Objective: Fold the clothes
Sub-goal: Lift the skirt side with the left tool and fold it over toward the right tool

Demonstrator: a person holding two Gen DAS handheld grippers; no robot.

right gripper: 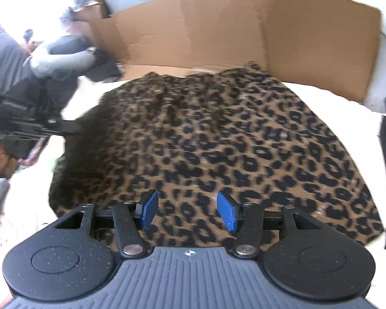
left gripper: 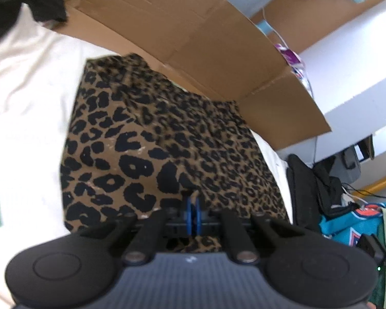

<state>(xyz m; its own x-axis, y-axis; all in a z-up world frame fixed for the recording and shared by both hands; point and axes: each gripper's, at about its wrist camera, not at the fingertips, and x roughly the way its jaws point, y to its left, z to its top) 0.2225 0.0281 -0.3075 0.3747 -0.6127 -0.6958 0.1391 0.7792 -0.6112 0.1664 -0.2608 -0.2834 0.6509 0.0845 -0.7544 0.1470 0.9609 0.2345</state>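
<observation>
Sheet [left gripper: 25, 82]: white, spread under everything
Cardboard [right gripper: 244, 25]: brown panel standing beyond both claws, behind the cloth
Cloth [right gripper: 218, 134]: leopard print, lying flat on the sheet just ahead of and below both claws
Right claw [right gripper: 187, 211]: pads apart, nothing between them, above the cloth's near edge
Left claw [left gripper: 193, 216]: pads pressed together, over the cloth's near edge
</observation>
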